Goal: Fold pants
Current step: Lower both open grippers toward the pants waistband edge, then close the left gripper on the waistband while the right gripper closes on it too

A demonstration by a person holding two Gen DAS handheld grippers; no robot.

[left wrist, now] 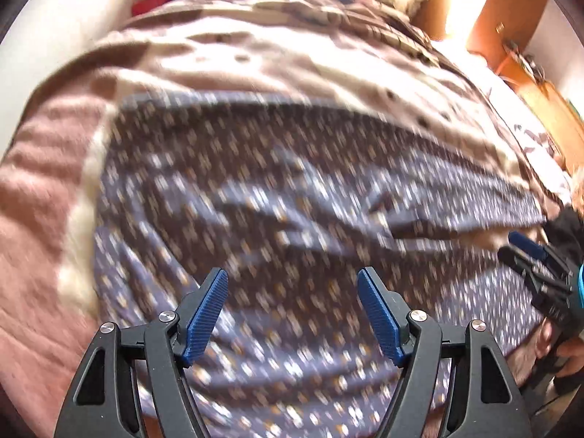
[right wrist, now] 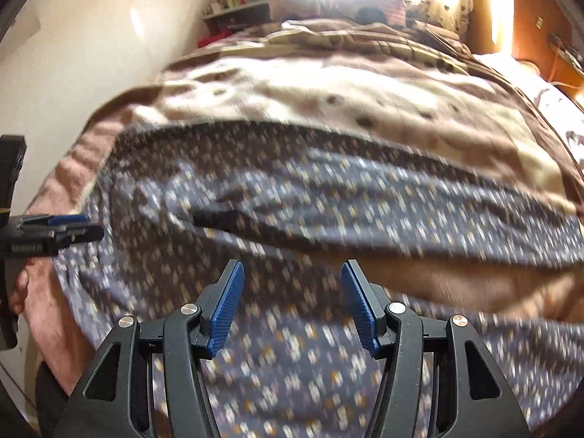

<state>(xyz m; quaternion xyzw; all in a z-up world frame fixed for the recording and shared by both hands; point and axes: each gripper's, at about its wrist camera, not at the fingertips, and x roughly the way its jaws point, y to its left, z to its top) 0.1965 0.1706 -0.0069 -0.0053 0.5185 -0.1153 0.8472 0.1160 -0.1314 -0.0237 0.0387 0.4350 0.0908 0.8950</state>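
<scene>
Nearest in each wrist view is a black plastic tool with ribbed blue pads: the left tool and the right tool both stand spread wide with nothing between their pads, poised over soft cloth. Under them lie the blue-grey pants with a small white and orange print, thin and rumpled fabric spread crosswise over the near part of the bed, with long creases and a shadowed fold running through the middle; motion blur smears the pattern. At the right edge of the left view a hand grips the right tool's handle. The pants rest on a fleecy brown and cream blanket with dark spots, which shows pinkish at the near left. Further off lie bunched bedding and a pillow, a cluttered shelf by the pale wall on the left, and an orange wooden wardrobe on the right, brightly sunlit.
</scene>
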